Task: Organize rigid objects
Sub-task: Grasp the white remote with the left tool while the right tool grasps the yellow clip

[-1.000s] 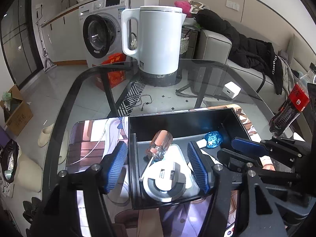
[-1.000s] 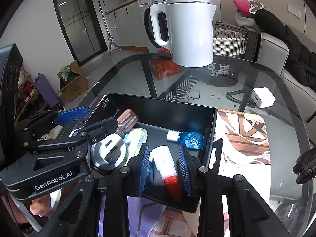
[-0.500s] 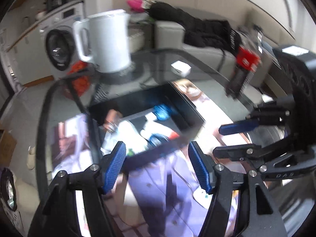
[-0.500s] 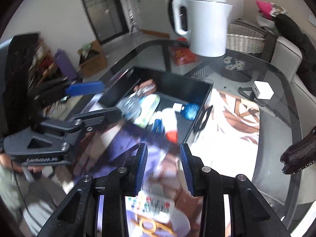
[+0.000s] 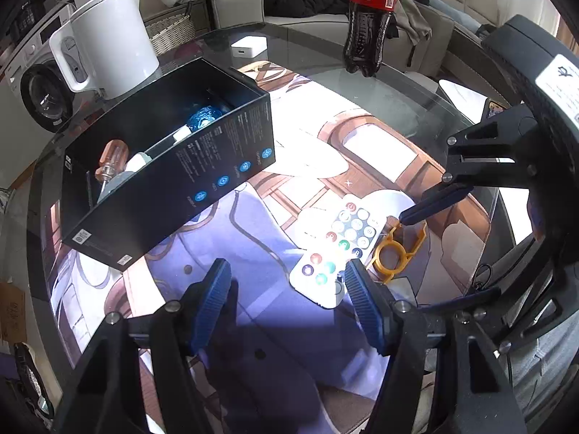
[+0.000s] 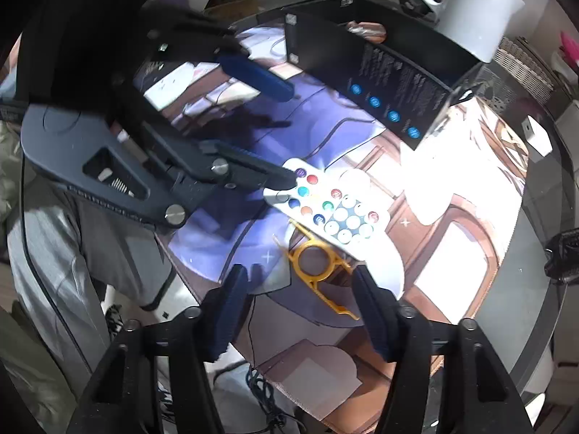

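A white remote [image 5: 333, 253] with coloured buttons lies on the picture mat, and a yellow plastic tool [image 5: 394, 249] lies just right of it. My left gripper [image 5: 287, 300] is open above the mat, its right finger beside the remote's near end. In the right wrist view the yellow tool [image 6: 318, 264] lies just ahead of my right gripper [image 6: 302, 305]. Its jaws are opening with nothing pressed between them. The remote [image 6: 333, 206] lies beyond. The black box [image 5: 166, 166] holds a screwdriver [image 5: 112, 155] and a blue item [image 5: 202, 119].
A white kettle [image 5: 112, 36], a cola bottle [image 5: 369, 18] and a white charger block [image 5: 249, 47] stand on the glass table behind the mat. The table's round edge [image 6: 535, 289] runs close by. A person's grey trouser leg [image 6: 54, 253] is at the near side.
Both grippers swung away from over the box to the mat by the remote. The right gripper let go of the white red-capped tube, which stayed in the box, and its jaws widened.
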{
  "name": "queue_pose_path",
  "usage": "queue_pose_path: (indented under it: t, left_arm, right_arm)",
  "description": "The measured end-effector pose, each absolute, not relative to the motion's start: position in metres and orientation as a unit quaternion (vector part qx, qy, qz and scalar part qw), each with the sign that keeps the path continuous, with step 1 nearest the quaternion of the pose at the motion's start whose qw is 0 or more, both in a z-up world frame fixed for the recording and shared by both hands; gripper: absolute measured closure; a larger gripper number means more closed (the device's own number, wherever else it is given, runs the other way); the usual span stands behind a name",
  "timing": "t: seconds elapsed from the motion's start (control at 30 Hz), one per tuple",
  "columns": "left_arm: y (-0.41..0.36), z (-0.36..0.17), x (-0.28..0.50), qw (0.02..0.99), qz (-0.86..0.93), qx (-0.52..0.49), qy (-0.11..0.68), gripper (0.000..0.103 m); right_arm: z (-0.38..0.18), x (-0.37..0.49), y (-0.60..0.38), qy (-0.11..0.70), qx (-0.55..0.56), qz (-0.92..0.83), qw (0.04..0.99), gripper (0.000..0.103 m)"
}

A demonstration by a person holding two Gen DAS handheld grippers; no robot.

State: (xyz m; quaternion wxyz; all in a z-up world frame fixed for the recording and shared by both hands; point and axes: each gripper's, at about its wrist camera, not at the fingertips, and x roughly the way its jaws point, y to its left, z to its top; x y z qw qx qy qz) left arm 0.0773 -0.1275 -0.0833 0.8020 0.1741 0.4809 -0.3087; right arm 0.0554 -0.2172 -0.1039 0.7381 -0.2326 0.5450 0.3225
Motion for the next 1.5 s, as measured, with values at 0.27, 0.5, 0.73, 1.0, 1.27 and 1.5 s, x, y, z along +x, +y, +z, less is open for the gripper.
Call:
queue_pose_path:
  t: [0.27, 0.5, 0.73, 1.0, 1.27, 1.5]
  left_arm:
    - [-0.141, -0.084, 0.080, 0.798, -0.324, 0.179, 0.476, 0.037]
    - [-0.163, -0.100, 0.077, 0.780, -0.340, 0.201, 0.486, 0.037]
    - [-0.170, -0.105, 0.076, 0.774, -0.337, 0.193, 0.500, 0.063]
    - [-0.131, -0.105, 0.085, 0.793, -0.279, 0.172, 0.513, 0.065]
    - [-0.079, -0.106, 0.095, 0.812, -0.216, 0.134, 0.525, 0.065]
    - [-0.068, -0.109, 0.097, 0.815, -0.210, 0.120, 0.527, 0.063]
  right_arm:
    - [-0.112, 0.079, -0.241, 0.565, -0.215, 0.272, 0.749, 0.075]
    - [-0.105, 0.101, -0.272, 0.563, -0.190, 0.222, 0.773, 0.091]
    - [-0.096, 0.107, -0.267, 0.548, -0.178, 0.205, 0.791, 0.094]
    - [-0.110, 0.122, -0.232, 0.543, -0.169, 0.219, 0.793, 0.094]
    - [-0.111, 0.131, -0.189, 0.539, -0.167, 0.244, 0.789, 0.094]
    - [-0.104, 0.135, -0.176, 0.534, -0.156, 0.253, 0.792, 0.094]
